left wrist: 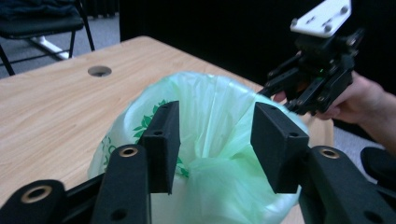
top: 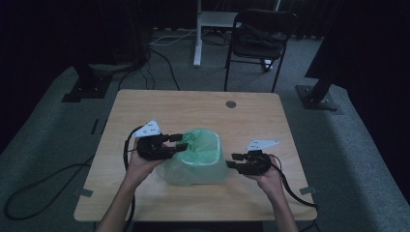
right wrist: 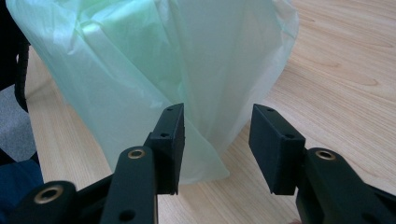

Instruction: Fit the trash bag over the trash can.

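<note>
1. Left side first: the left tool (top: pixel 180 142) sits right at the near-left rim of the green bag (top: pixel 196 159), jaws spread apart. In the left gripper view the two black jaws straddle the open mouth with nothing pinched between them, so I'd guess it's lined up to catch the rim film, or to keep the mouth from flopping shut.

2. Middle: the green bag stands slightly left of centre on the desk (top: pixel 145 108), toward the near edge. It holds a tub-like shape and the plastic drapes over the sides, so my bet is it's lining a small bin, though the bin itself is hidden under the film. There's a leaf print on the inside wall (left wrist: pixel 152 119). The loose skirt pools on the wood at the bottom (right wrist: pixel 205 168), which is probably why both hands are working around it: that slack needs tucking or pulling.

3. Right side: the right tool (top: pixel 234 161) hovers just beside the bag's lower right flank, not touching as far as I can tell. Its jaws are apart too, aimed at the hanging film in the right gripper view, so it looks like a low approach to grab the skirt.

4. Far edge: a round cable hole (top: pixel 231 104) in the desk, well clear of everything.
</note>
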{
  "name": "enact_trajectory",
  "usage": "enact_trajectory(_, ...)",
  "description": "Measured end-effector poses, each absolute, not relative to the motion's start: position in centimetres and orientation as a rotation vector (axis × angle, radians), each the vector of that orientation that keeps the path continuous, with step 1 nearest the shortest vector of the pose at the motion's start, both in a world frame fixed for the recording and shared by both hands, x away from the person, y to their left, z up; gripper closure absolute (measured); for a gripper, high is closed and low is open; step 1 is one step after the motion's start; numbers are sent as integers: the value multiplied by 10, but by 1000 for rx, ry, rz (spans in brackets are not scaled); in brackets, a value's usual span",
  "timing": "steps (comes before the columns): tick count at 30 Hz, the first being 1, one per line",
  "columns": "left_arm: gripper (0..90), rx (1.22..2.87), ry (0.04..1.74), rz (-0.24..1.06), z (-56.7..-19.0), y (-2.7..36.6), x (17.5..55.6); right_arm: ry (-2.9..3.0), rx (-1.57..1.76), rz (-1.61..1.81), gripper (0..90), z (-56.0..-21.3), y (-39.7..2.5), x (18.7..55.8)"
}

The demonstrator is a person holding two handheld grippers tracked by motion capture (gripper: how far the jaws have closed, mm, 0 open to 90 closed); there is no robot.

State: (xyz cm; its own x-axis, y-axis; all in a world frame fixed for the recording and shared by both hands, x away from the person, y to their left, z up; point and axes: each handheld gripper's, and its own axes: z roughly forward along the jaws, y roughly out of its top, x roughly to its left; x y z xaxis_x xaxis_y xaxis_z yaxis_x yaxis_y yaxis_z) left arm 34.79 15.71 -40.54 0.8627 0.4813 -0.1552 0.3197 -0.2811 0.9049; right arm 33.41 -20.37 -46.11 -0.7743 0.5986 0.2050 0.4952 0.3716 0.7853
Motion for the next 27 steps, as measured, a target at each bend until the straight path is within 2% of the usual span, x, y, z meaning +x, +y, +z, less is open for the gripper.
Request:
enact_trajectory(5,517,1948,623,208,-409,151,356,2510,1010,1366,536,-463,-203,335)
enact_trajectory(17,527,1963,580,86,-414,144,368,2511,1023,1367,523,-464,-203,335)
enact_trajectory(23,510,1932,680,152,-413,145,377,2510,1026,1369,518,-464,-203,335)
enact_trajectory(27,504,1933,666,152,-410,143,375,2508,1027,1373,517,-464,-204,335)
